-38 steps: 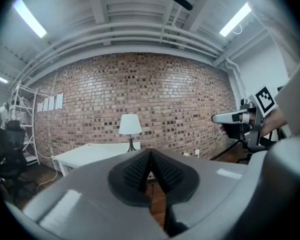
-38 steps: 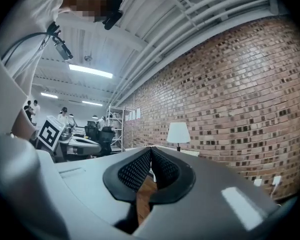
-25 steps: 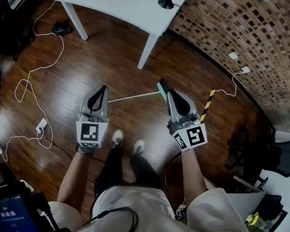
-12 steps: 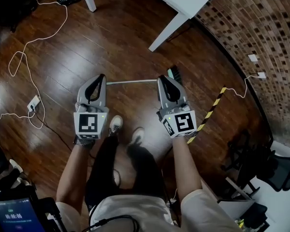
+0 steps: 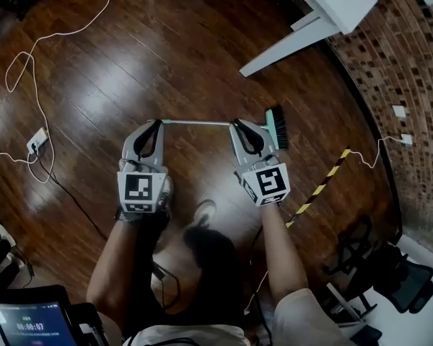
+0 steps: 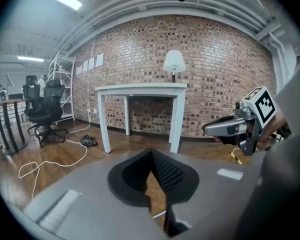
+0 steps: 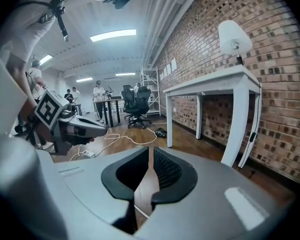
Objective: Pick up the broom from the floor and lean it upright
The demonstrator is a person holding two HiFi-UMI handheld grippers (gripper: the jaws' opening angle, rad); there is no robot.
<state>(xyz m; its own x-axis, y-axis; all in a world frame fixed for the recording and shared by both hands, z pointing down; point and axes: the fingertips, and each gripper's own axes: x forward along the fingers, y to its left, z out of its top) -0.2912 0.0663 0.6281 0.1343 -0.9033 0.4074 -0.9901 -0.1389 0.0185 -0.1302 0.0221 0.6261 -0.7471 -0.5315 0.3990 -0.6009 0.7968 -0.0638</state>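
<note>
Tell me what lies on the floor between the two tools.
In the head view, only the broom lies there. Its thin handle runs across the wood floor from the left tool to the right tool.

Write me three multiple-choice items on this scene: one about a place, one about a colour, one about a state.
1. Where does the broom have its head?
A. At the end nearer the brick wall
B. At the end nearer the white cables
C. Under the white table

2. What colour are the head's bristles?
A. Red
B. Green
C. Yellow

3. How is the broom placed?
A. Lying flat on the floor
B. Leaning upright on the wall
C. Standing against the table

Answers:
1 A: the head sits at the wall-side end of the handle.
2 B: the bristles show teal-green.
3 A: the handle runs level along the wood boards.
</note>
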